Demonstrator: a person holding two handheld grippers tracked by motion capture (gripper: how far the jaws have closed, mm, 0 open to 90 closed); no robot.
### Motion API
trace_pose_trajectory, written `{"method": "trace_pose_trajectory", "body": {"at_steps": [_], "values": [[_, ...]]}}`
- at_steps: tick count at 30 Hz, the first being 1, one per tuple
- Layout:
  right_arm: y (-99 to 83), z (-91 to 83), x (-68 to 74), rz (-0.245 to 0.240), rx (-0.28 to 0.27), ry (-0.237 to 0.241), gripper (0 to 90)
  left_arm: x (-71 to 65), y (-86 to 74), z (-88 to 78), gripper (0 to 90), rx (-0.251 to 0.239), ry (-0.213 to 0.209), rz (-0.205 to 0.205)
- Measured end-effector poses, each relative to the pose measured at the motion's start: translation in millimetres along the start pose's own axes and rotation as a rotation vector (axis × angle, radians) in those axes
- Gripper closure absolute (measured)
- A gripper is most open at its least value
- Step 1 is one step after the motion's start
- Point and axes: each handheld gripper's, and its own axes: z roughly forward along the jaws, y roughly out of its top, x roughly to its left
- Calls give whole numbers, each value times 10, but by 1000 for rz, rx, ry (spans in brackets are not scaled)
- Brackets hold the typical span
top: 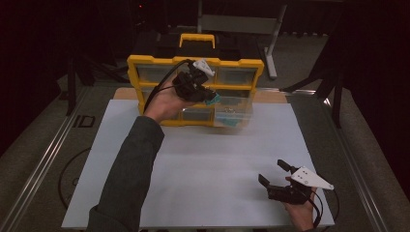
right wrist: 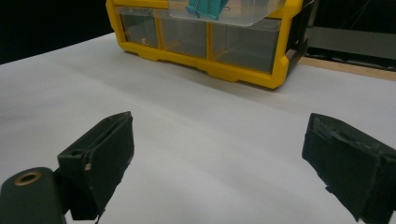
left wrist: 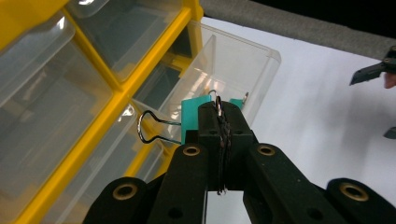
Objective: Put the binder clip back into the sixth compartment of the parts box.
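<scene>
Left gripper (left wrist: pixel 223 114) is clamped on one wire handle of a teal binder clip (left wrist: pixel 196 114); jaws are fully together with just the wire between the pads. The clip hangs over the pulled-out clear drawer (left wrist: pixel 243 70) of the yellow parts organizer (top: pixel 145 65), on the organizer's lower right side, above the drawer's open top and not touching its walls as far as I can tell. The second wire handle (left wrist: pixel 152 128) sticks out sideways toward the organizer's yellow frame.

Right gripper (right wrist: pixel 219 158) sits idle with jaws wide apart and nothing between them, low over the white tabletop (top: pixel 203 169), well in front of the organizer.

My read: the clip is either being lifted out of the drawer or placed into it; a single moment won't settle which.

To do it well:
- Keep the pinch firm; the wire is thin and can swivel in the pads.
- Move straight up or down relative to the drawer so the free handle doesn't snag the frame or drawer lip.
- If dropping it, centre it over the drawer before letting go.
- The right gripper could steady the drawer front.
</scene>
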Motion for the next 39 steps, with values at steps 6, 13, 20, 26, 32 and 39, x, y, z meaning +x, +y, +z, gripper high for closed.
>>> {"method": "trace_pose_trajectory", "body": {"at_steps": [6, 13, 20, 26, 32, 39], "values": [[-1, 3, 2, 2, -1, -1, 87, -19, 98, 75, 897, -12, -2, 4], [2, 8, 20, 0, 1, 0, 87, -74, 214, 151, 897, -38, 6, 3], [5, -4, 16, -2, -2, 1, 87, -138, 334, 237, 896, -43, 10, 7], [8, -14, 7, 0, -7, -3, 87, -183, 381, 351, 895, -38, 13, -4], [11, -2, 17, 1, -5, 1, 87, -245, 436, 419, 895, -36, 8, 0], [12, -3, 15, 0, -8, -1, 87, -298, 489, 504, 893, -35, -5, 4]]}}
